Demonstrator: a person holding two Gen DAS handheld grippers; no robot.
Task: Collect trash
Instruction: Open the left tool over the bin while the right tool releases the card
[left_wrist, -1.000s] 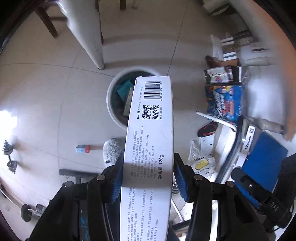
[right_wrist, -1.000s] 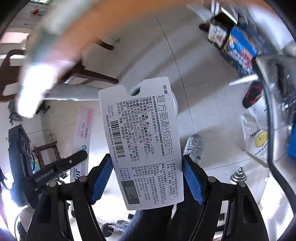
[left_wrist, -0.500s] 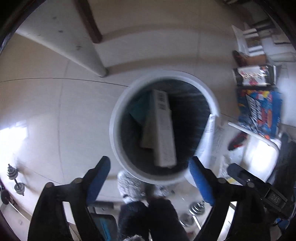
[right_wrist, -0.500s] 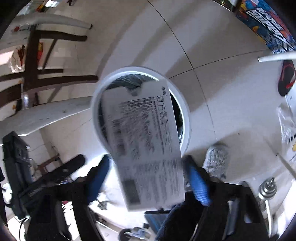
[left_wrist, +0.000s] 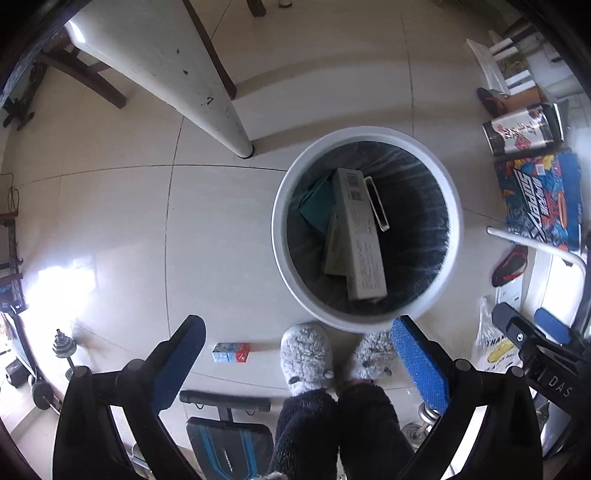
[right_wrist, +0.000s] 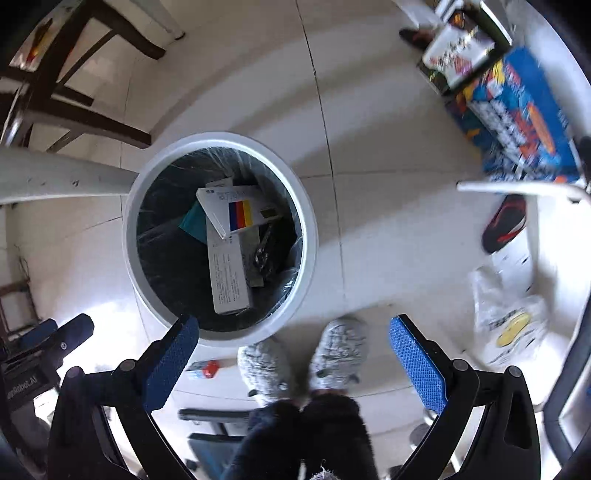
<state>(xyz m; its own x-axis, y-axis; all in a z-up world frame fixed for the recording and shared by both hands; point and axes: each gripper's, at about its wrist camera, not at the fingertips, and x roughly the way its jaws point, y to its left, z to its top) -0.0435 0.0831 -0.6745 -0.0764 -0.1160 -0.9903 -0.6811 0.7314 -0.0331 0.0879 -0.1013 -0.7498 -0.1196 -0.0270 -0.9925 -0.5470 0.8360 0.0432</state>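
A: A second ago each of your grippers held a carton over the bin (left_wrist: 365, 133); now both cartons are down inside it. The long white box (left_wrist: 360, 236) lies across the other trash in the bin, and the flat card with the colour stripe (right_wrist: 236, 212) rests on top, beside a teal packet (left_wrist: 316, 206).

B: And my tools?

A: Your left gripper (left_wrist: 295, 365) and right gripper (right_wrist: 293, 360) are both spread wide with nothing between the blue pads; each hangs just on your side of the bin's rim, above your slippers (left_wrist: 306, 354).

B: So am I finished?

A: Not quite, I'd judge. A small red-and-blue box (left_wrist: 231, 352) sits on the tiles near the bin, just beside your slippers, and looks like the next piece. Whether the printed cartons (left_wrist: 539, 199) on the far side of the bin count as trash, I cannot tell.

B: What am I dealing with?

A: The bin is a round white plastic tub lined with a dark, crinkled bag. The trash is thin cardboard, flat-sided and light. The floor is glossy pale tile, and your pads are textured blue.
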